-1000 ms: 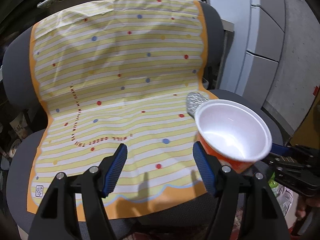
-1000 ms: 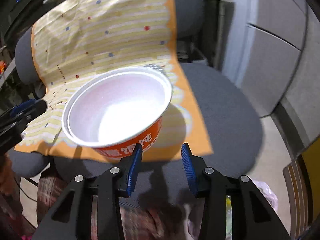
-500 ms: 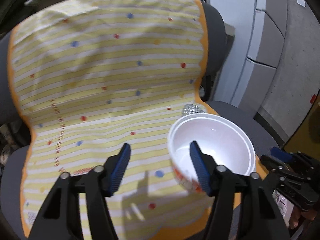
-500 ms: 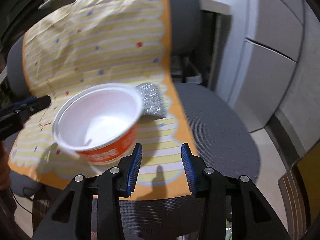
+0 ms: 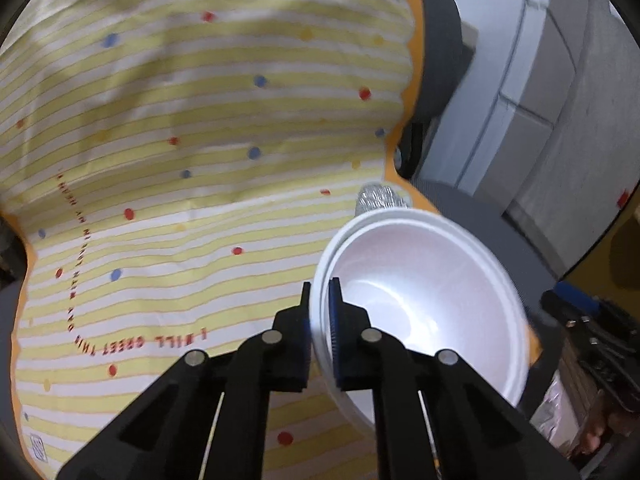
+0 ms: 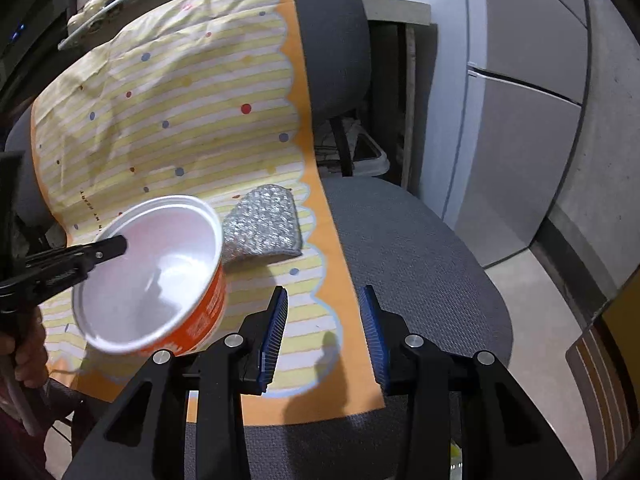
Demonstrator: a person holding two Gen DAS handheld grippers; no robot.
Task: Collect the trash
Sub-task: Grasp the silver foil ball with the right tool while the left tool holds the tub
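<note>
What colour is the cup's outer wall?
Orange with white print on the cup, clearest in the right wrist view.

Dim, blurred — fisheye-warped edges

A second ago the left hand-held gripper (image 5: 320,320) stood wide open over the striped cloth (image 5: 168,128), the paper bowl (image 5: 420,304) off to its right. Its jaws have just been closing, and they now pinch the bowl's near rim between them. In the right wrist view the bowl (image 6: 152,276) has slid from the middle of the picture to the left and now tilts, which has uncovered the silver scouring pad (image 6: 262,230) on the cloth behind it.
</note>
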